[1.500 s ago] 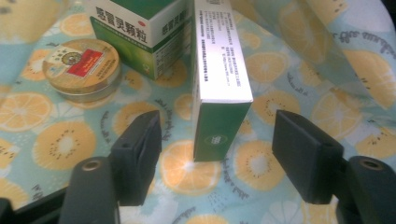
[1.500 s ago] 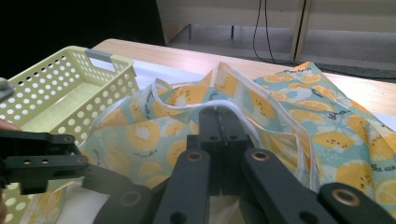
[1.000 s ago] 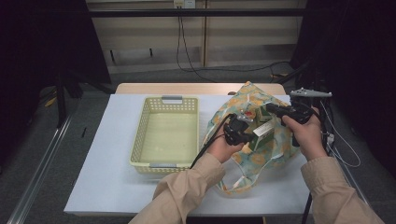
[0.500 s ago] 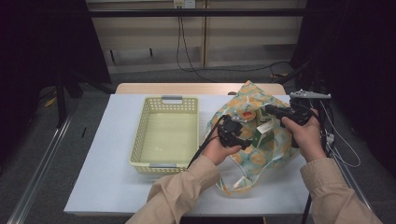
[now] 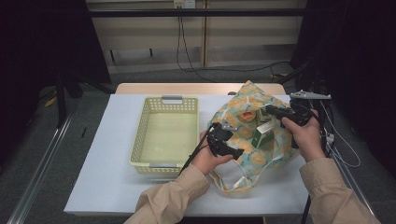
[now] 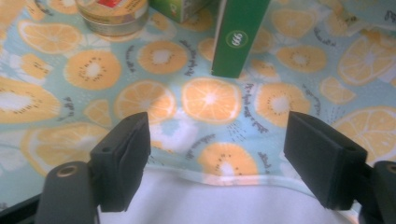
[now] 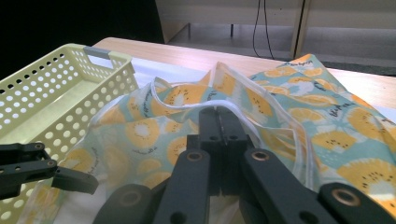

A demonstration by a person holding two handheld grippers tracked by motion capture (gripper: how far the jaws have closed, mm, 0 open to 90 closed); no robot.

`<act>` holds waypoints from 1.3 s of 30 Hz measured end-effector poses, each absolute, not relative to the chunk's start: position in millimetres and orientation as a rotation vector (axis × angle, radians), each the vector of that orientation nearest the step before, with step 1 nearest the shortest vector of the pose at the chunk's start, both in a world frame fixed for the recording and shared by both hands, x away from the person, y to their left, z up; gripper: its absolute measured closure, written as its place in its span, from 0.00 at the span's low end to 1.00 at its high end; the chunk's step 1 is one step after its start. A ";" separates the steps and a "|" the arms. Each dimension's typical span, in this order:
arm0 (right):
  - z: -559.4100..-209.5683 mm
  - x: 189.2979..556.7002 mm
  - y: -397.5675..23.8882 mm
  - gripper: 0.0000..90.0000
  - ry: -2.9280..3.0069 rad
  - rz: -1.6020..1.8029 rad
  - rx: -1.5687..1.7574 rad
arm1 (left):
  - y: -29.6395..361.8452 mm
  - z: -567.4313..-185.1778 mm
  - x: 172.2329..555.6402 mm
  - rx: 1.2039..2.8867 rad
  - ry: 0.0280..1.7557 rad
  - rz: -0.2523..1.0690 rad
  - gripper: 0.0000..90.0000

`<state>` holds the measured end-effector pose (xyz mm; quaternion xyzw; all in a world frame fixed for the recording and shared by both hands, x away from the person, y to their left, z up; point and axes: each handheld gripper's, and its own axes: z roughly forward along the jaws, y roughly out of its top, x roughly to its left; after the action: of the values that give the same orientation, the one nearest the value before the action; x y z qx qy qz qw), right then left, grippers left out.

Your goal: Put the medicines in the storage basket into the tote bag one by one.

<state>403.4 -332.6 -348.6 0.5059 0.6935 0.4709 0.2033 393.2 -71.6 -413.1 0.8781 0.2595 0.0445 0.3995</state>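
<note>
bag: fruit-print cloth bag point(image 5: 252, 140) lay on bench point(image 5: 102, 186), right of yellow basket point(image 5: 163, 133)
contents: green carton point(image 6: 238, 37), tin point(image 6: 112, 16) inside
right hand-held gripper point(image 7: 219, 116): clamped on bag rim, holding mouth open
left hand-held gripper point(image 6: 215, 144): jaws just opening, wide, nothing between, at near rim
relation: upright carton lay just beyond left jaws, left hand nearer

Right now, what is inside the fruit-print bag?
Inside the bag: a green carton standing upright, a round tin with a red label, and part of another green box. The cloth covers anything deeper in. The right gripper pinches the bag's rim.
</note>
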 end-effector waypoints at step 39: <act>-340.9 391.2 -374.4 1.00 1.858 1.291 1.454 | -91.7 -447.3 401.8 2.306 0.773 0.186 0.58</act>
<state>391.2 -374.4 -340.9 0.5269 0.6733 0.4677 0.2241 401.8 -91.7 -447.3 0.8876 0.2975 0.0718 0.3442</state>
